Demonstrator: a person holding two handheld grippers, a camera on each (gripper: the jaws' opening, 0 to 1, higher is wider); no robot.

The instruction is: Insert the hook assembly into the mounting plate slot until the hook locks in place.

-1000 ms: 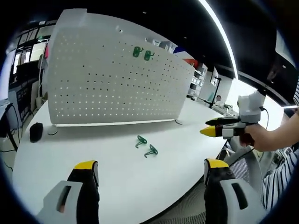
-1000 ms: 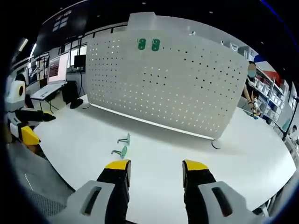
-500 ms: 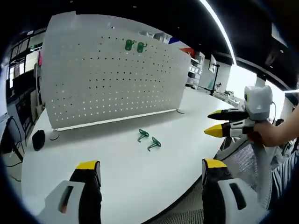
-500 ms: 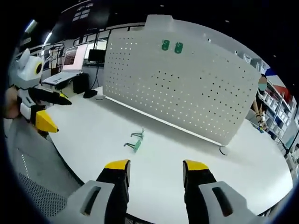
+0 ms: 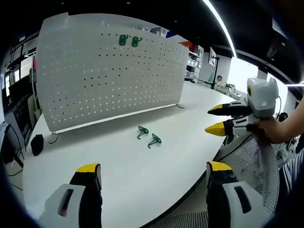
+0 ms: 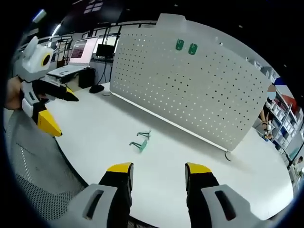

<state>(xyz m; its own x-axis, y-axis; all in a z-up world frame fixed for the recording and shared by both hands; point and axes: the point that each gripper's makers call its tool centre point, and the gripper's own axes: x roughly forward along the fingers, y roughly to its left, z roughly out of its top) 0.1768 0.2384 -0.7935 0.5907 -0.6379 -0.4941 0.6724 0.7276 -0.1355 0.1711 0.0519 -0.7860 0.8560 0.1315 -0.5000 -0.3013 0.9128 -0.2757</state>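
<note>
Two hooks (image 5: 147, 136) loose, two hung (pegboard (image 5: 109, 76))

Dark ceiling (image 5: 190, 19), shelves (image 5: 194, 64) behind

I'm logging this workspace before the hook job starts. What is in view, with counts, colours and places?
White perforated metal pegboard: one, upright on the table's far side.
Green plastic hooks on the board: two, side by side near its top edge.
Loose green plastic hooks: two, lying on the table before the pegboard.
Round white table: one.
Small black object: one, on the table by the pegboard's end.
Left tool: yellow-tipped, open, empty.
Right tool: yellow-tipped, open, empty.
</note>
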